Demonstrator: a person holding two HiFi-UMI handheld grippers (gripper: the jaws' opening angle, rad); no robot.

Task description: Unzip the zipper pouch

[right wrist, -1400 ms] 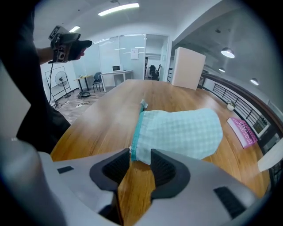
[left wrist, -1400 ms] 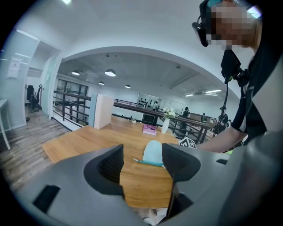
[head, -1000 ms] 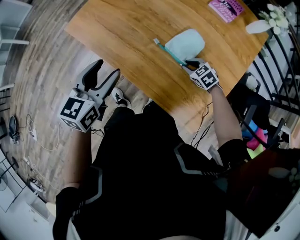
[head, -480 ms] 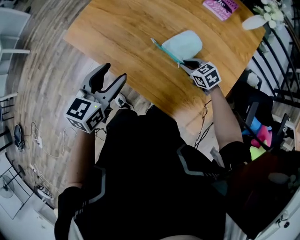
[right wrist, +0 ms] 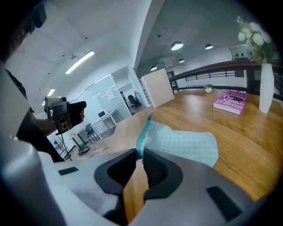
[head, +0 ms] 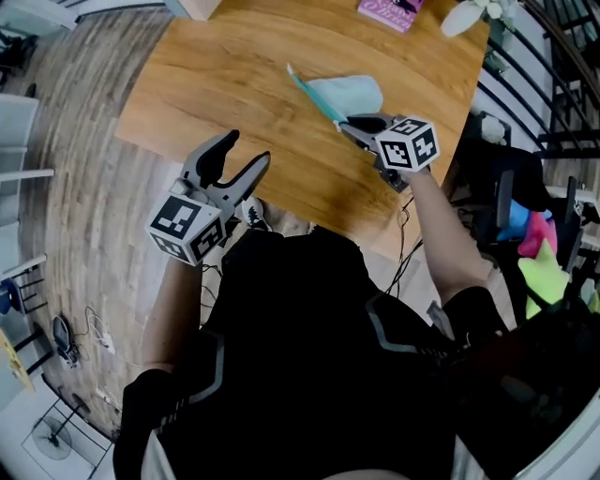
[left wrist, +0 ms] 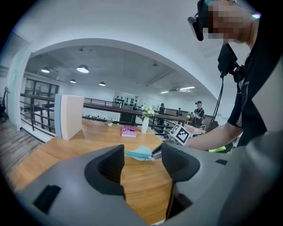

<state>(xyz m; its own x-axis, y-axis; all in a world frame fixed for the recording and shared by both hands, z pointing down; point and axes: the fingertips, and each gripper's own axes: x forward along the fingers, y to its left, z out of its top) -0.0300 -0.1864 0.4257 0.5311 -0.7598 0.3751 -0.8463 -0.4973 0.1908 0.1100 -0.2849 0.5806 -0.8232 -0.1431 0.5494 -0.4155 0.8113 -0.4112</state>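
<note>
Pouch [head: 352, 92], right hand-held gripper [head: 343, 123] just closed on it; pink book [head: 386, 9], title unreadable

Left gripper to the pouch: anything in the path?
Nothing visible. The left gripper, jaws apart and empty, faces the zipper pouch across bare table. The right gripper, whose jaws have just been closing, pinches the pouch's near end.

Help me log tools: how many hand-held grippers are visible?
2. Left hand-held gripper: open, off the table's near edge. Right hand-held gripper: above the table, just closed on the zipper pouch.
</note>
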